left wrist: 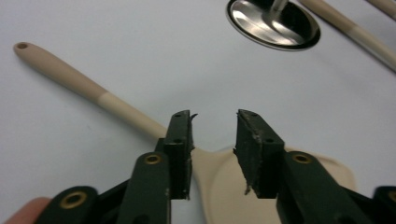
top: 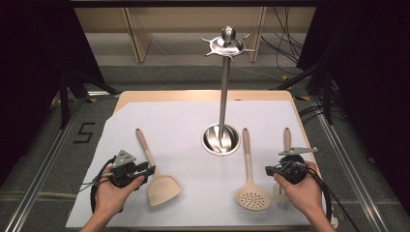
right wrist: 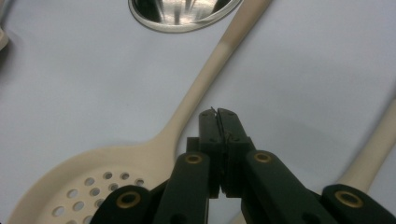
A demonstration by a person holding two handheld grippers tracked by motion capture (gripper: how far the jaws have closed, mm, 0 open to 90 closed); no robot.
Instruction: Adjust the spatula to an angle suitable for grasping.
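Observation:
A beige turner (top: 155, 173) lies on the white sheet at the left, blade toward me. My left gripper (top: 151, 169) hovers at its blade; in the left gripper view the gripper (left wrist: 214, 116) is open, with the turner (left wrist: 93, 93) under the jaws and nothing between them. A beige slotted spoon (top: 251, 179) lies right of centre. My right gripper (top: 269, 170) sits just right of the spoon; in the right gripper view the gripper (right wrist: 219, 112) is shut and empty above the slotted spoon (right wrist: 187, 102). A third beige utensil (top: 286, 139) lies partly under the right hand.
A steel utensil stand rises from its round base (top: 220, 138) at mid-table to a hooked top (top: 225, 46). The white sheet (top: 183, 116) covers a wooden table. Dark curtains and cables surround the table.

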